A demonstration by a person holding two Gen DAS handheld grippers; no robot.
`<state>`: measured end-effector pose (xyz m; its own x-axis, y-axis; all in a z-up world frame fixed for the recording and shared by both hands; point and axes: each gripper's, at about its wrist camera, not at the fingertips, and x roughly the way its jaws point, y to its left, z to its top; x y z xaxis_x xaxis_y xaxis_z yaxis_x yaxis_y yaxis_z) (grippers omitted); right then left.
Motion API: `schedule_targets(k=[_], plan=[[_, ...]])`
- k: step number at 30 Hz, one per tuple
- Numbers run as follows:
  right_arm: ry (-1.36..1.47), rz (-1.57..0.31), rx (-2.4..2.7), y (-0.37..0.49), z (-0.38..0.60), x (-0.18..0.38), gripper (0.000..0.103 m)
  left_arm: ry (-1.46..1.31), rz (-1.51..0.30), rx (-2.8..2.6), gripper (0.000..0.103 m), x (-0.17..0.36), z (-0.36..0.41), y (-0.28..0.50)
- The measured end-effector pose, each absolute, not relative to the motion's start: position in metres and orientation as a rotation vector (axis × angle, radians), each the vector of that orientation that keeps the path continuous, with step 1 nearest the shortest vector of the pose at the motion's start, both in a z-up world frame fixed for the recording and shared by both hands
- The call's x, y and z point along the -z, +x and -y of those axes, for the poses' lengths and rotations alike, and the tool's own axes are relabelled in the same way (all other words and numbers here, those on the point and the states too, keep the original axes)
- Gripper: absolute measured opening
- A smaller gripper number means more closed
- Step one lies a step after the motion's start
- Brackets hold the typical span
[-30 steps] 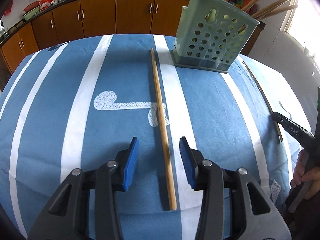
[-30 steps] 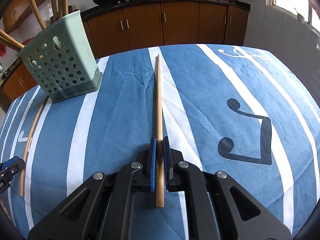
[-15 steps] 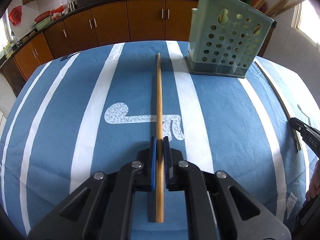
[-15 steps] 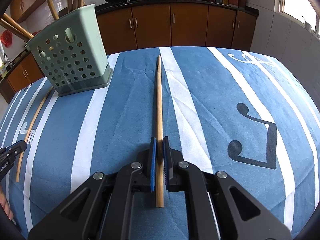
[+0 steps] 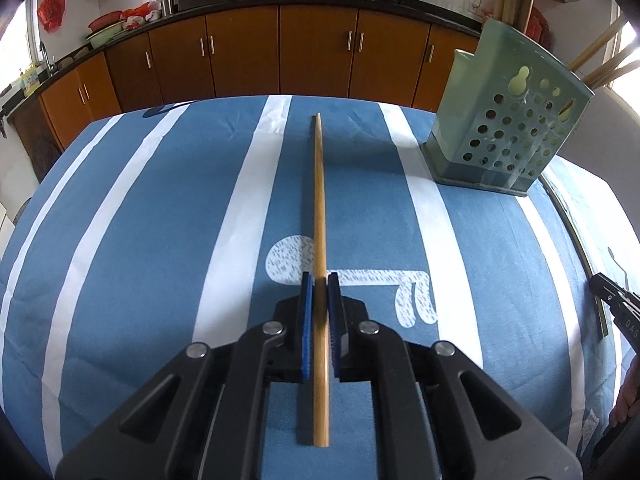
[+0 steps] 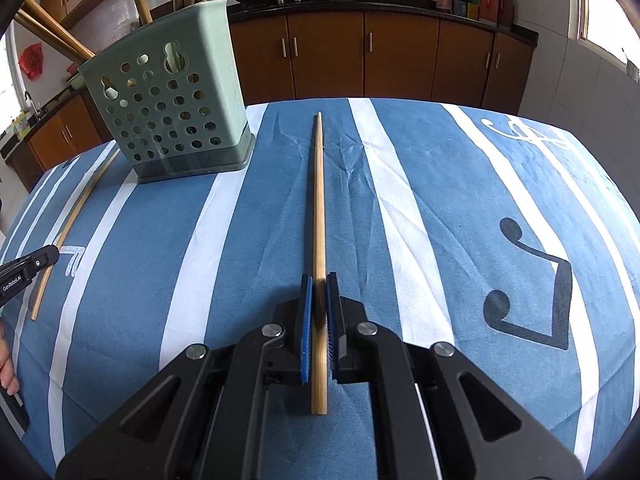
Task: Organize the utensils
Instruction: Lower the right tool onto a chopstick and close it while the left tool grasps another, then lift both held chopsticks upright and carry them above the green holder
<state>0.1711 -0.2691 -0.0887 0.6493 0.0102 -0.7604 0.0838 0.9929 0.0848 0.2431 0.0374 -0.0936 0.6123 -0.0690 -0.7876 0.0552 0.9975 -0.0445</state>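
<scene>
My left gripper (image 5: 319,280) is shut on a long wooden chopstick (image 5: 319,200) that points forward above the blue striped tablecloth. My right gripper (image 6: 319,280) is shut on a second wooden chopstick (image 6: 318,200), also pointing forward. A green perforated utensil holder (image 5: 504,128) stands at the right in the left wrist view and at the left in the right wrist view (image 6: 172,112), with several chopsticks standing in it. The holder is well ahead of both grippers.
The table wears a blue cloth with white stripes (image 5: 160,240). In the right wrist view a loose thin stick (image 6: 72,224) lies on the cloth left of the holder, near the left gripper's tip (image 6: 28,272). Wooden cabinets (image 5: 280,52) stand behind.
My left gripper was open around the chopstick, then shut on it and lifted it. The right gripper has kept its chopstick and moved closer to the holder.
</scene>
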Motion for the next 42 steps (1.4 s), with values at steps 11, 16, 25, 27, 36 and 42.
schedule_targets(k=[11,16,25,27,36,42], plan=[[0.105,-0.864,0.048,0.17,0.267,0.088,0.008,0.032,-0.898,0.071,0.016,0.094,-0.029,0.241],[0.106,-0.863,0.047,0.17,0.268,0.089,0.008,0.03,-0.898,0.055,0.022,0.094,-0.031,0.241],[0.12,-0.863,0.04,0.17,0.27,0.089,0.008,0.026,-0.901,0.049,0.024,0.094,-0.035,0.242],[0.12,-0.863,0.041,0.171,0.27,0.089,0.008,0.02,-0.901,0.052,0.024,0.094,-0.036,0.242],[0.142,-0.861,0.035,0.166,0.271,0.089,0.008,0.048,-0.9,0.077,0.017,0.094,-0.034,0.232],[0.143,-0.854,0.029,0.162,0.272,0.087,0.007,0.066,-0.905,0.077,0.007,0.093,-0.034,0.223]])
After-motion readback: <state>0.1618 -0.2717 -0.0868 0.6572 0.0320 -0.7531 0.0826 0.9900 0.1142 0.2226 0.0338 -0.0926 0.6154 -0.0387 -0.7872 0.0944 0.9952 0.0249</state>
